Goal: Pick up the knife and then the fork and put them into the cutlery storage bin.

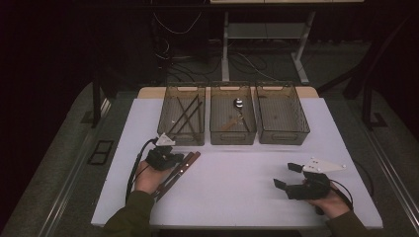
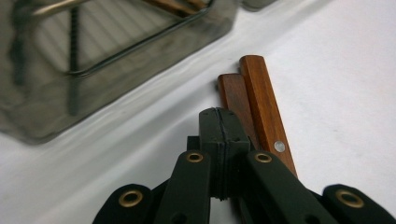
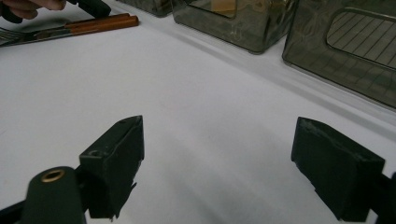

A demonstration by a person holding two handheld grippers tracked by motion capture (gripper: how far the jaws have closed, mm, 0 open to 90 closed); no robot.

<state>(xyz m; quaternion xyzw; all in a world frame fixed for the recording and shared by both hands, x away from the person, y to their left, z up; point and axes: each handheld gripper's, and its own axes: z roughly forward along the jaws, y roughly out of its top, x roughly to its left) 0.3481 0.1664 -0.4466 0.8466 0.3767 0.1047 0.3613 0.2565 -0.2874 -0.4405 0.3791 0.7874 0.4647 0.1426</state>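
Note:
Two wooden-handled utensils [image 1: 187, 164] lie side by side on the white table [image 1: 237, 173], just in front of the left bin [image 1: 181, 140]. My left gripper [image 1: 177, 159] rests right beside them, its jaws shut flat together with nothing between them. In the left gripper view the shut gripper [image 2: 219, 123] sits against the left side of the two brown handles [image 2: 264, 105]. My right gripper [image 1: 285, 175] stands open over bare table at the front right. The right gripper view has the open right gripper [image 3: 217, 128] with nothing in it, and the handles [image 3: 100, 23] far off at the top left.
Three translucent grey bins stand in a row at the back. The left one holds several dark sticks. The middle bin [image 1: 232, 138] holds a spoon [image 1: 239, 104] and a wooden-handled piece. The right bin [image 1: 284, 139] looks bare inside. Cables trail from both grippers.

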